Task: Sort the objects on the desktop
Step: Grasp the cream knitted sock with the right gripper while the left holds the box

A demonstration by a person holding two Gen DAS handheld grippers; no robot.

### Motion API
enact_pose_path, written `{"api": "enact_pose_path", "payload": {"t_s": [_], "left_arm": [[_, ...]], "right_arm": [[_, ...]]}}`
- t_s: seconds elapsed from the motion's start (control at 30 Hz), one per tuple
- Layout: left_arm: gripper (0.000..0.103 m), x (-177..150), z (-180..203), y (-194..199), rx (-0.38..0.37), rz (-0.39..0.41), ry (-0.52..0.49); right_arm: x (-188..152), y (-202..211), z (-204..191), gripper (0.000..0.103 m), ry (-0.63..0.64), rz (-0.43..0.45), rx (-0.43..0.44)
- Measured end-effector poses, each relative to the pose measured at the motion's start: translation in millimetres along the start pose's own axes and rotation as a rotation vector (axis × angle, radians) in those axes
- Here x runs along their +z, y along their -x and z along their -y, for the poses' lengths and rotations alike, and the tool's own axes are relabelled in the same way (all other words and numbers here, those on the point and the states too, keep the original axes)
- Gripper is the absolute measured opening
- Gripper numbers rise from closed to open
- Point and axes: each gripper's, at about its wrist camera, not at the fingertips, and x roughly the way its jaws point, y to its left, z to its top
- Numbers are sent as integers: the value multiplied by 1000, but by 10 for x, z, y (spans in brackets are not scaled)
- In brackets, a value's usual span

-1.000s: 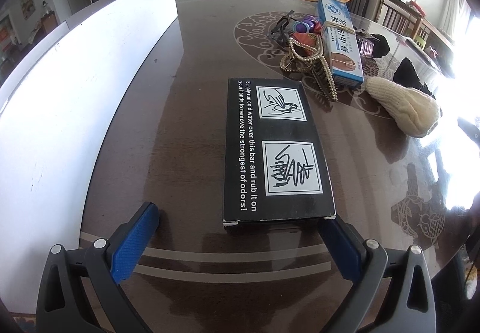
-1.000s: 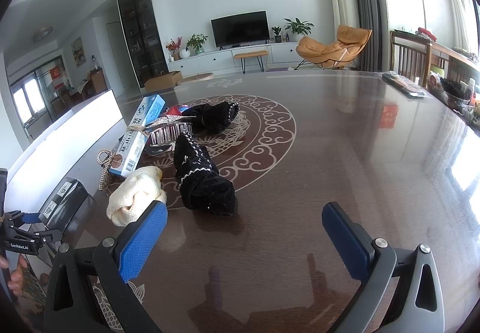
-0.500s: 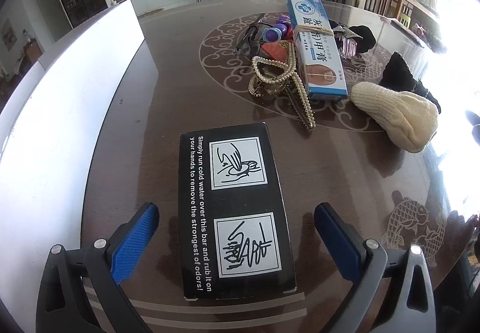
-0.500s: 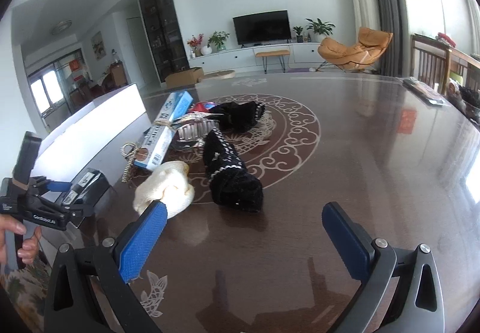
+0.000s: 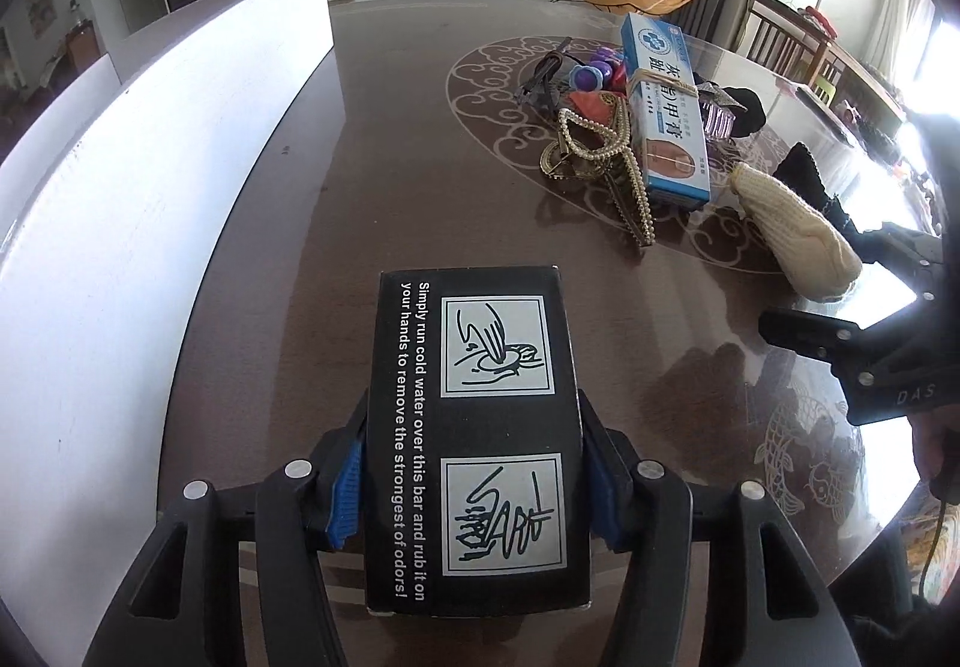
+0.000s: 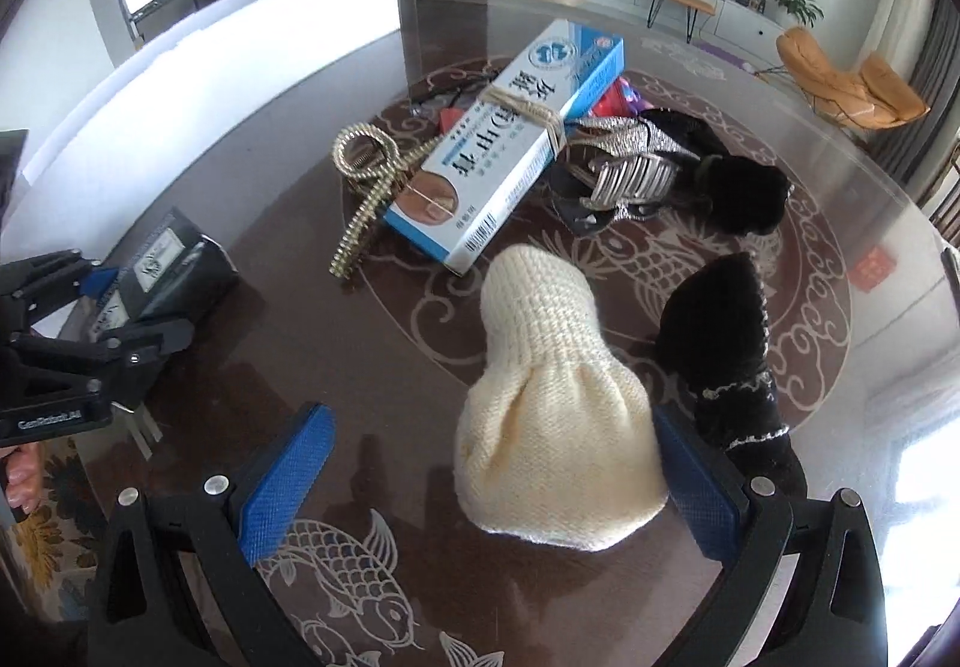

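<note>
My left gripper [image 5: 474, 481] is shut on a black box [image 5: 474, 427] with white print, its blue pads pressed on the box's long sides near its near end; the box also shows in the right wrist view [image 6: 162, 271]. My right gripper [image 6: 492, 475] is open around the wide end of a cream knitted hat [image 6: 552, 415] lying on the table; the hat also shows in the left wrist view [image 5: 792, 235]. A black knitted item [image 6: 720, 349] lies just right of the hat.
A pile at the table's middle holds a blue and white carton [image 6: 516, 144], a gold chain clip [image 6: 366, 169], a silver hair claw [image 6: 636, 175] and a black pouch [image 6: 744, 187]. A white board [image 5: 120, 175] stands along the left edge of the round table [image 5: 420, 175].
My left gripper has moved forward along the black box and shut on it. My right gripper has swung left and down, bringing its open fingers around the cream hat.
</note>
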Motion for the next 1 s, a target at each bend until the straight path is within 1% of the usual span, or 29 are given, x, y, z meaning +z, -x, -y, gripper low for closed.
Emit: {"api": "enact_pose_path", "payload": {"t_s": [0.03,0.07,0.13,0.17,0.2,0.23,0.27,0.37,0.6,0.73,0.8,0.87,1.0], "left_arm": [[58,-24,-11,17,-6,4,7],[58,-41,-26,29,-12,8,14],[58,-68,-37,49,-26,16,26],[58,-78,-43,55,-33,20,31],[58,-86,-44,60,-39,23,33],[58,-93,-41,62,-41,24,34],[58,-99,-38,68,-43,25,35],[58,-107,-41,81,-57,31,48],[58,-134,-7,178,-87,55,50],[58,-128,1,266,-103,72,52],[58,-133,6,334,-112,89,53],[58,-133,-1,410,-124,109,57],[58,-98,-69,588,-171,152,76]], "right_arm": [[-8,-59,31,103,-12,-28,14],[-29,-90,65,101,-28,-47,47],[-72,-38,69,88,-13,-23,30],[-90,-2,54,72,3,-16,13],[-106,37,65,54,2,-10,30],[-123,68,81,42,-6,-12,47],[-142,91,104,38,-15,-15,62],[-215,143,140,37,-31,-1,78],[-357,315,262,36,-134,43,201],[-513,566,369,36,-196,122,305],[-580,661,476,36,-232,160,335],[-622,736,522,36,-241,202,336],[-595,909,558,36,-246,242,323]]}}
